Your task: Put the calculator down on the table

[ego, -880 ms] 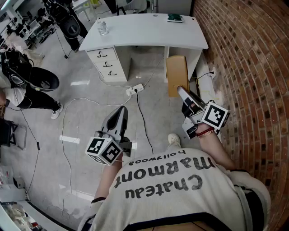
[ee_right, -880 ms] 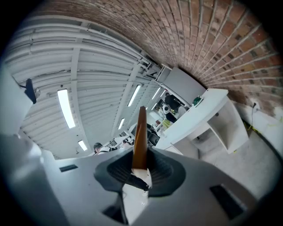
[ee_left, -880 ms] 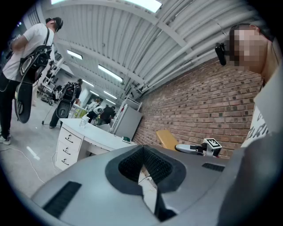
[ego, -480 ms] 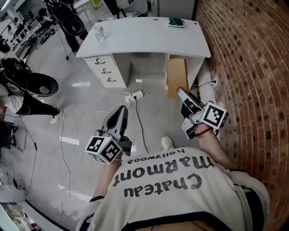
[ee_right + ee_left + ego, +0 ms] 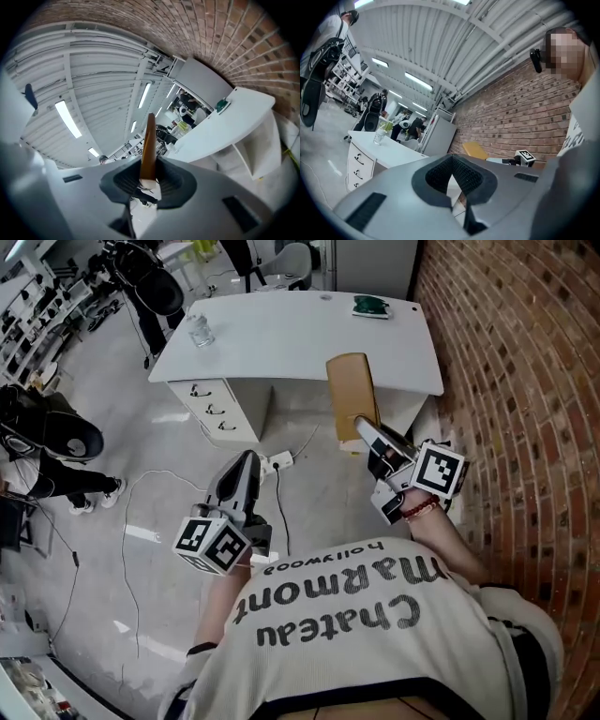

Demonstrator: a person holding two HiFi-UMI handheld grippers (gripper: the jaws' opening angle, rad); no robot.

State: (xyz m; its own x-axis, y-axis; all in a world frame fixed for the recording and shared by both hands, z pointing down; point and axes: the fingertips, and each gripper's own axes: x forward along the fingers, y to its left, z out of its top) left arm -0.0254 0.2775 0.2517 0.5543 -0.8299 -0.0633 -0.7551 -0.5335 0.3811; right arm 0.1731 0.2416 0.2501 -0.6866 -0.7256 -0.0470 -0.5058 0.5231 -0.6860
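The calculator [image 5: 352, 390], a flat tan slab, is clamped by one end in the right hand-held gripper [image 5: 367, 432]. Its long axis runs straight out from the jaws toward the white counter [image 5: 281, 334] ahead. The head view shows it across the counter's near edge, but whether it is over the top or short of it is unclear. The right gripper view shows it only edge-on, so no keys are visible. The left hand-held gripper [image 5: 246, 460] hangs well apart, closed on nothing.
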